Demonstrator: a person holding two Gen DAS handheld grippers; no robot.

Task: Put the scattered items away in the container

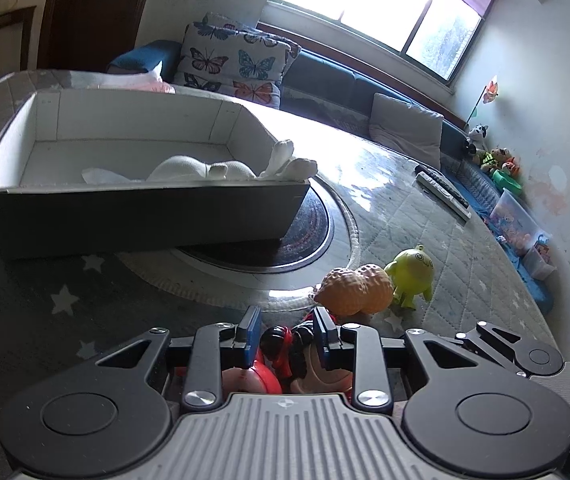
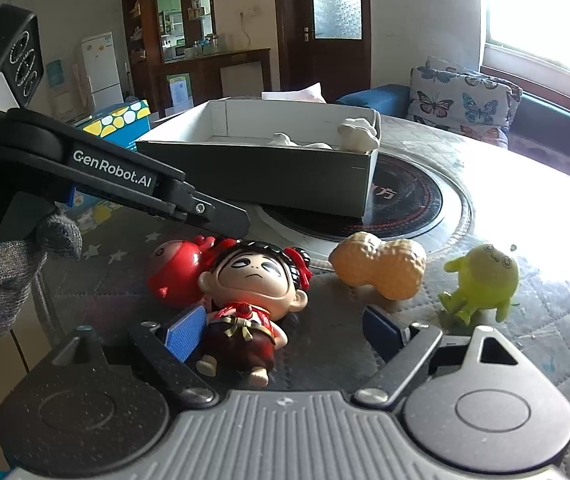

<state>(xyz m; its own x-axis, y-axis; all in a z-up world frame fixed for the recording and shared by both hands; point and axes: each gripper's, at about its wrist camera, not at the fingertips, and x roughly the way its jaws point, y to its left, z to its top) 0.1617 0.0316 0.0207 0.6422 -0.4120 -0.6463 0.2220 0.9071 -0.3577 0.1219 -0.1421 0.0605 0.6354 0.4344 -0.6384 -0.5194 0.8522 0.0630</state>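
Left wrist view: left tongs (image 1: 287, 334) partly open, blue pads either side of the doll's (image 1: 285, 346) black-haired head; whether the pads actually press on it cannot be told. A red round toy (image 1: 259, 378) sits just beside the doll, under the tongs. Ahead to the right, a peanut-shaped toy (image 1: 355, 288) and a green figure (image 1: 411, 274) stand close together on the quilted counter (image 1: 425, 232). The container (image 1: 141, 208), a dark box with white inside, sits further back left, partly over a round black hotplate (image 1: 305, 240), with a white plush toy (image 1: 205, 168) already inside. Remotes (image 1: 443, 192) lie far right. Right wrist view: right tongs (image 2: 285, 330) wide open, holding nothing; the doll (image 2: 249, 296) lies on its back, body just beside the left blue pad (image 2: 185, 332). The left tongs' arm (image 2: 125, 176), held by a grey-gloved hand (image 2: 9, 276), reaches in over the doll's head and the red round toy (image 2: 173, 270). Peanut-shaped toy (image 2: 379, 262) and green figure (image 2: 485, 280) stand to the right, apart from each other. Container (image 2: 261, 176) is behind them, white plush toy (image 2: 359, 134) at its right end.
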